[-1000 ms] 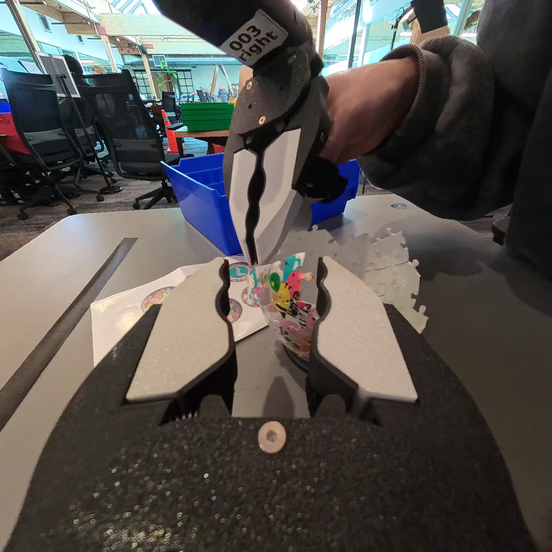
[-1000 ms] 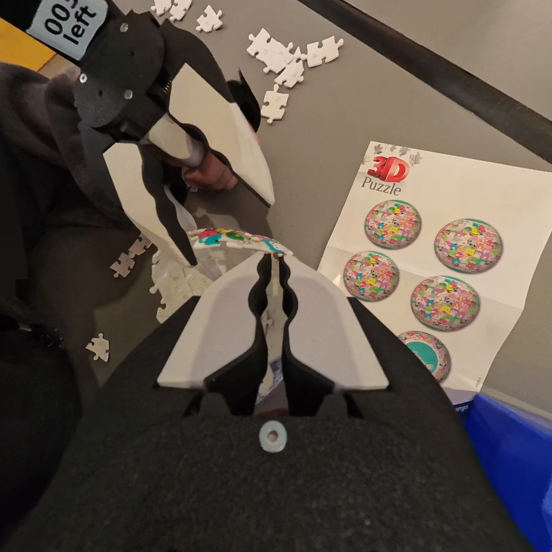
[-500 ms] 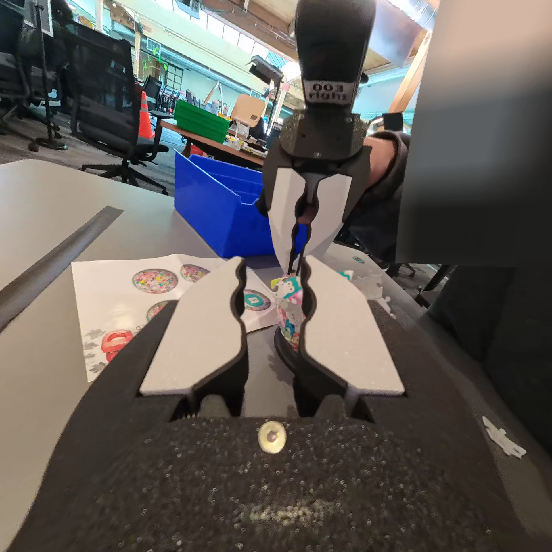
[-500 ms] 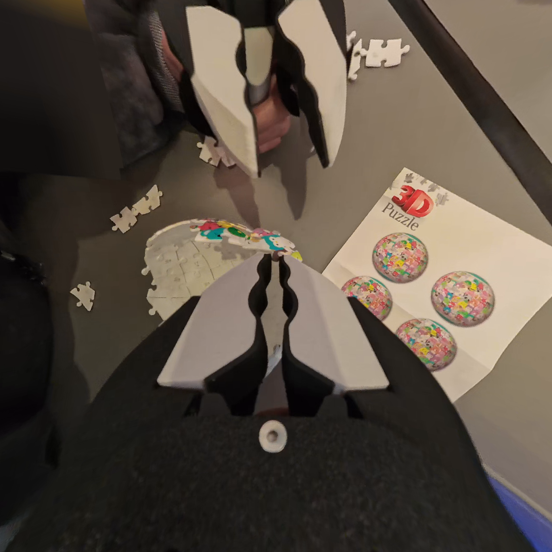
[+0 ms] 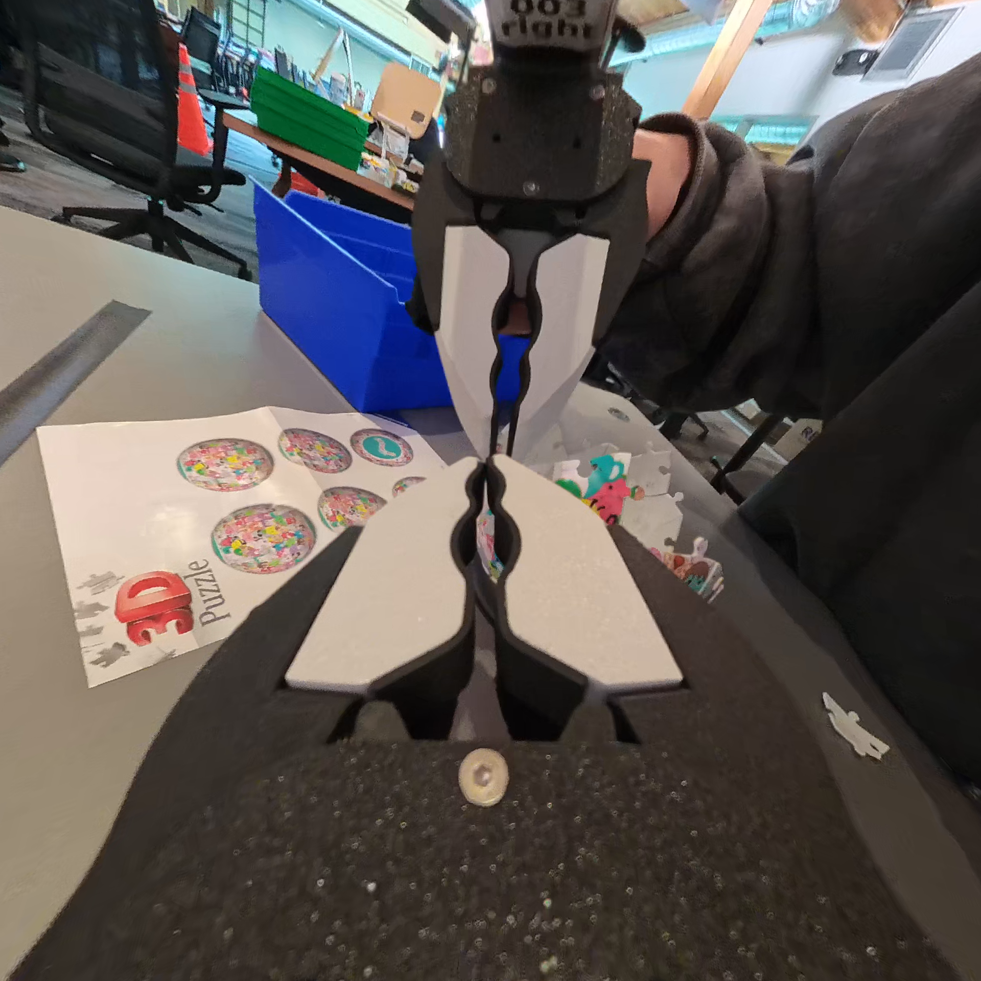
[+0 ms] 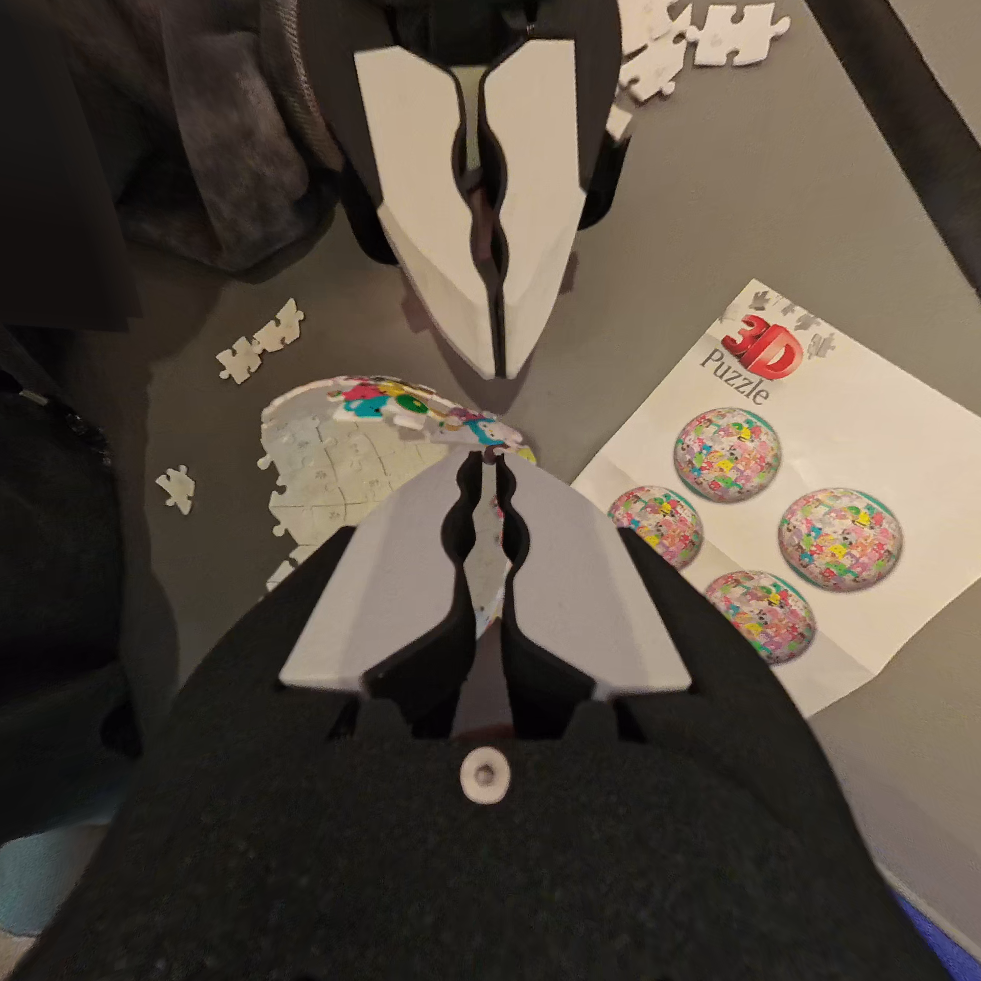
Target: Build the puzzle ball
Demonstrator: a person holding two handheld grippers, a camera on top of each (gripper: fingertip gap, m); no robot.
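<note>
Left wrist view shows your left gripper (image 5: pixel 487 467) with its two white, wavy-edged fingers pressed together at the tips; whether they pinch the rim of the partly built puzzle ball (image 5: pixel 600 491), a curved shell of interlocked pieces with a bright cartoon print outside and plain white inside, you cannot tell from here. Your right gripper (image 5: pixel 501 448) comes down from above, facing this camera, and its tips meet the left gripper's tips almost nose to nose. Its fingers are nearly together, with only a thin slit between them.

In the right wrist view, the right gripper (image 6: pixel 491 457) sits at the printed edge of the shell (image 6: pixel 340 456), which rests on the grey table (image 6: pixel 690 212) with its white inner side turned towards the camera. Something small and dark shows between the tips, too small to name. The left gripper (image 6: pixel 498 371) points down at it from the top of the picture, its fingers pressed together, its tips just above the shell's rim.

The white instruction sheet with pictures of coloured balls (image 6: pixel 796 504) lies flat on the table just beside the shell. Loose white puzzle pieces (image 6: pixel 260 342) lie scattered on the table nearby, more of them (image 6: pixel 690 42) farther off. A blue plastic bin (image 5: pixel 340 313) stands beyond the sheet. Your dark sleeve (image 5: pixel 785 249) runs behind the right gripper.
</note>
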